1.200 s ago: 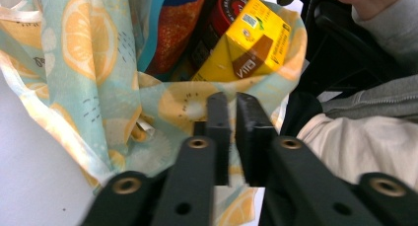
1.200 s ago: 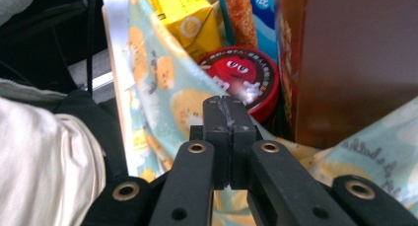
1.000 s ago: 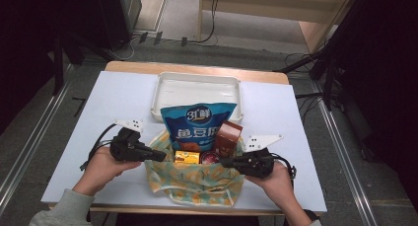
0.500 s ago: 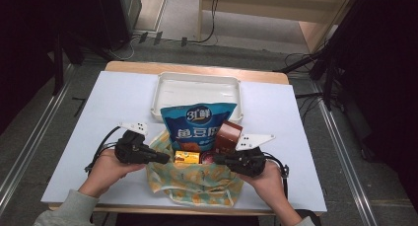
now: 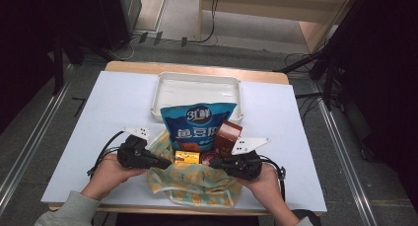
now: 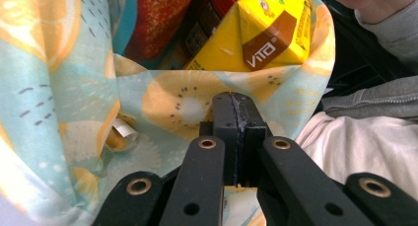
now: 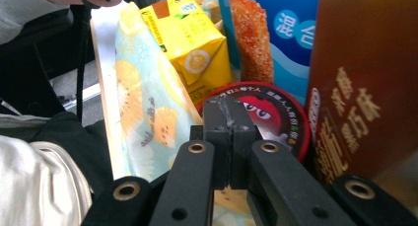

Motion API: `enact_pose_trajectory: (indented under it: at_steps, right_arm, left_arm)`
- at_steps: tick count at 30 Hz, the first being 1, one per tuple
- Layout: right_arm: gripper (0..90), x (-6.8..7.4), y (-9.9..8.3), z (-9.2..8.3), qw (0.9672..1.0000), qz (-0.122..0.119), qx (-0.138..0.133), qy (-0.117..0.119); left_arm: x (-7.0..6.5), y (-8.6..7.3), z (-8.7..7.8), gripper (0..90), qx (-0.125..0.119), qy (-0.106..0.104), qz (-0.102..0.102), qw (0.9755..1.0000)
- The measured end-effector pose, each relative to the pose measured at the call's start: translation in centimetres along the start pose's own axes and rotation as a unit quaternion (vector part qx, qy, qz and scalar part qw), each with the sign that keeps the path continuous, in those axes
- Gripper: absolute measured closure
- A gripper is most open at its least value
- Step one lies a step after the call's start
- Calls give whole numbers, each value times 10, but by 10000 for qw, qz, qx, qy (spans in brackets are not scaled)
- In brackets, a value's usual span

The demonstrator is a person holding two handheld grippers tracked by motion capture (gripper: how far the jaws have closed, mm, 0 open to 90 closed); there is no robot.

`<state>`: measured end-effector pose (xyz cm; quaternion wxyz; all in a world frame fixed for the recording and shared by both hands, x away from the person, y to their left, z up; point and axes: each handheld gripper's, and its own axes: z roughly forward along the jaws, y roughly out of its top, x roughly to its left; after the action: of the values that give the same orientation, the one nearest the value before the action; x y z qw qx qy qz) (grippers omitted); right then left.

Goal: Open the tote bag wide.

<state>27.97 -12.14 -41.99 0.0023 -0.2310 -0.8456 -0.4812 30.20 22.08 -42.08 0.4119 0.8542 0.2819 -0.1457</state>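
Observation:
A cloth bag [image 5: 192, 184] printed with orange slices lies open at the table's near edge. In it stand a blue snack pouch [image 5: 197, 125], a brown box [image 5: 229, 136], a yellow drink carton [image 5: 186, 158] and a round red candy tin [image 7: 276, 112]. My left gripper [image 5: 167, 163] is shut, its tips against the bag's left wall [image 6: 162, 102] just below the yellow carton [image 6: 266, 33]. My right gripper [image 5: 213, 162] is shut at the bag's right side, its tips [image 7: 227, 107] in front of the red tin. Whether either one pinches cloth I cannot tell.
A white tray [image 5: 157, 95] sits behind the bag at the middle of the white table [image 5: 108, 112]. Dark floor with cables surrounds the table. A person's hands and sleeves hold the grippers at the near edge.
Both hands have edged slightly inward toward the bag; the jaws stay shut and the bag's contents have not moved.

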Motion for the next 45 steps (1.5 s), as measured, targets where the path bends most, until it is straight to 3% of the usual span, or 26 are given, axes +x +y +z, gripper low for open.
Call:
enact_pose_trajectory:
  at_steps: [24,38,42,45]
  right_arm:
    - [900,16,-13,5,9993,-219,116,278]
    - [900,9,-31,8,9984,-290,314,370]
    - [900,2,-36,10,9982,-201,269,497]
    - [900,1,-40,12,9981,-198,357,464]
  left_arm:
    - [5,-14,7,897,117,21,-17,9999]
    - [17,-20,10,894,110,105,-150,9998]
    - [19,-20,12,894,139,155,-167,9996]
    - [21,-19,12,894,171,161,-172,9996]
